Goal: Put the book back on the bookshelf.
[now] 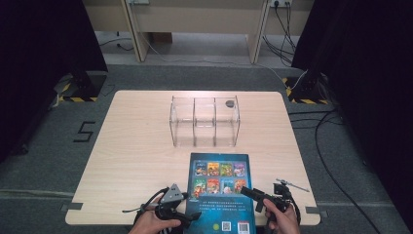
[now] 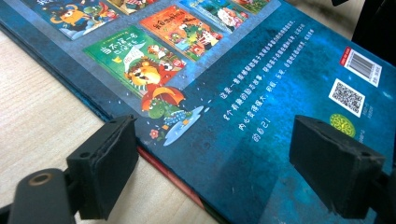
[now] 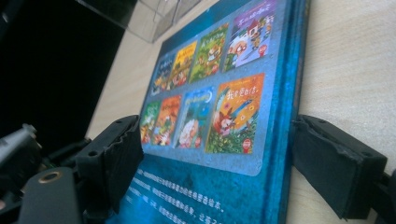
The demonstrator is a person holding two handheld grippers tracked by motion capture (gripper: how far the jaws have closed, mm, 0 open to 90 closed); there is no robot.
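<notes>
A blue picture book lies flat on the wooden table, back cover up, near the front edge. My left gripper is at the book's lower left edge. In the left gripper view the left gripper is open and straddles that edge of the book, one pad over bare wood and the other over the cover. My right gripper is at the book's right edge. In the right gripper view the right gripper is also open, one jaw above the cover and one beside the spine on the table.
A clear plastic organizer with three compartments stands behind the book in the middle of the table; a small dark round thing is at its right compartment. Bare wood lies to the left and right of both. Cables run on the floor at the right.
</notes>
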